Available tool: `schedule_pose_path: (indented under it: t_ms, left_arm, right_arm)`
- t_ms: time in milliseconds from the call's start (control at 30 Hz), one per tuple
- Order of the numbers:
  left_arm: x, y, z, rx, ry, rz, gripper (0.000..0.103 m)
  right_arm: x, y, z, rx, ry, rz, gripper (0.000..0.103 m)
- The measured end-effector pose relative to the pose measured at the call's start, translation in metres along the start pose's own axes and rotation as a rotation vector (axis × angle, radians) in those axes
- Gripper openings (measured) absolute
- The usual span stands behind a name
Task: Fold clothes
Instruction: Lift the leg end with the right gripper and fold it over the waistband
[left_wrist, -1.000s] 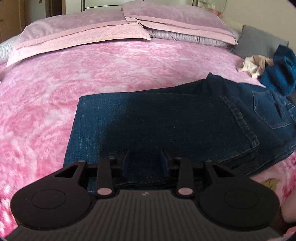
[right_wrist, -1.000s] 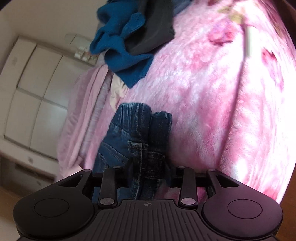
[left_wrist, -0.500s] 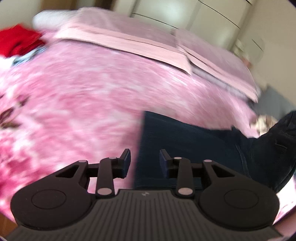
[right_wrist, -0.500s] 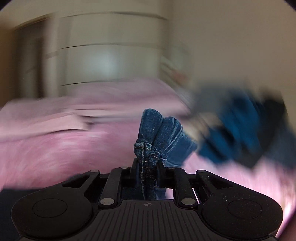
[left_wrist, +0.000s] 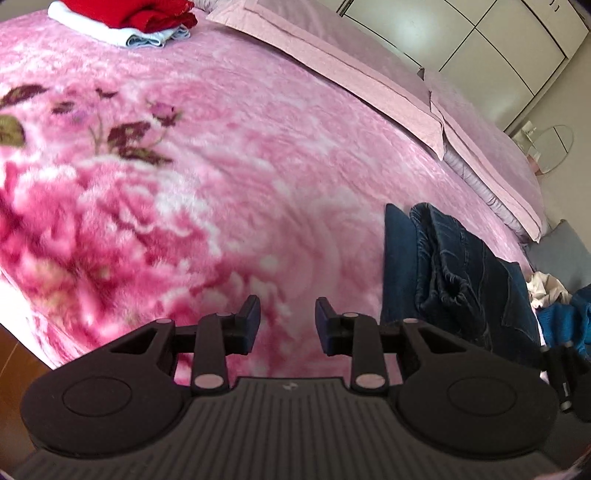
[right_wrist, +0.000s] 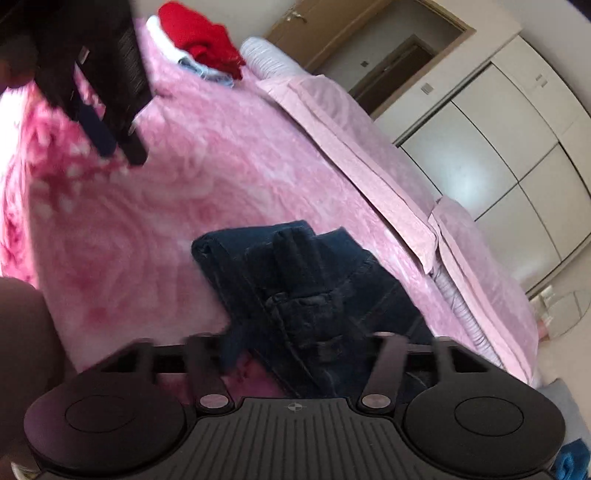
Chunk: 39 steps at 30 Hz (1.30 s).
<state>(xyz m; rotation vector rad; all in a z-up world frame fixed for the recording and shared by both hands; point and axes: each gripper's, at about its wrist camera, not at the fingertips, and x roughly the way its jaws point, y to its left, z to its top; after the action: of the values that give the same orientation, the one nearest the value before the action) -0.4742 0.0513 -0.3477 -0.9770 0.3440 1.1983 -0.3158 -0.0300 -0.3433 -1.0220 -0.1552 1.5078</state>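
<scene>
Jeans (right_wrist: 310, 295) folded on blanket (right_wrist: 166, 221)

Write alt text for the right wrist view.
Folded dark jeans lie on a pink floral blanket, between the right tool's open, just-widened fingers. The left tool hangs at upper left, with red clothes and pillows beyond.

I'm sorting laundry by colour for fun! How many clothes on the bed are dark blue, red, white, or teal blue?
Dark blue: 1, the folded jeans
Red: 1, the red garment
White or pale, under the red one: at least 1, the white pile
Teal blue: 1, the teal garment
Cream: 1, the cream cloth
Total: 5
</scene>
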Motion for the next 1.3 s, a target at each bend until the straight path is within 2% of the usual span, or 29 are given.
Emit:
schedule_pose_path:
  t_ms: [100, 267, 500, 567, 600, 667, 833, 900, 1000, 1067, 1167, 1300]
  left_arm:
    - [-0.001, -0.002, -0.004, -0.005, 0.001, -0.034, 0.026]
    - [-0.005, -0.002, -0.005, -0.011, 0.006, -0.064, 0.026]
    - [-0.013, 0.001, 0.002, 0.019, 0.000, -0.110, 0.026]
    - [-0.011, 0.004, 0.002, 0.015, 0.007, -0.112, 0.026]
    - [-0.010, 0.005, 0.002, 0.013, 0.010, -0.107, 0.026]
    - [-0.009, 0.007, 0.003, 0.010, 0.012, -0.102, 0.026]
    - [-0.006, 0.011, 0.003, -0.001, 0.021, -0.109, 0.026]
    - [-0.006, 0.013, 0.003, 0.000, 0.020, -0.105, 0.026]
    - [-0.006, 0.014, 0.004, -0.001, 0.019, -0.104, 0.026]
    - [-0.005, 0.013, 0.005, 0.003, 0.022, -0.100, 0.026]
    - [-0.003, 0.012, 0.005, 0.004, 0.028, -0.095, 0.026]
    - [-0.001, 0.011, 0.005, 0.005, 0.033, -0.087, 0.026]
  right_arm:
    - [0.000, -0.008, -0.003, -0.012, -0.014, -0.037, 0.059]
    - [0.008, -0.009, 0.008, -0.048, -0.071, -0.015, 0.059]
    - [0.038, -0.004, 0.004, -0.072, -0.008, 0.003, 0.059]
    - [0.038, -0.006, 0.001, -0.053, -0.005, 0.043, 0.037]
    - [0.037, -0.008, 0.001, -0.041, -0.006, 0.058, 0.033]
    - [0.033, -0.015, 0.002, -0.008, -0.008, 0.069, 0.031]
    - [0.036, -0.058, 0.004, 0.241, 0.004, 0.194, 0.024]
    - [0.031, -0.064, 0.005, 0.275, -0.035, 0.180, 0.022]
    - [0.009, -0.068, 0.016, 0.267, -0.147, 0.106, 0.021]
    - [0.003, -0.064, 0.022, 0.252, -0.182, 0.124, 0.021]
    - [0.016, -0.034, 0.017, 0.130, -0.128, 0.168, 0.021]
    - [0.026, -0.017, 0.010, 0.094, -0.083, 0.171, 0.021]
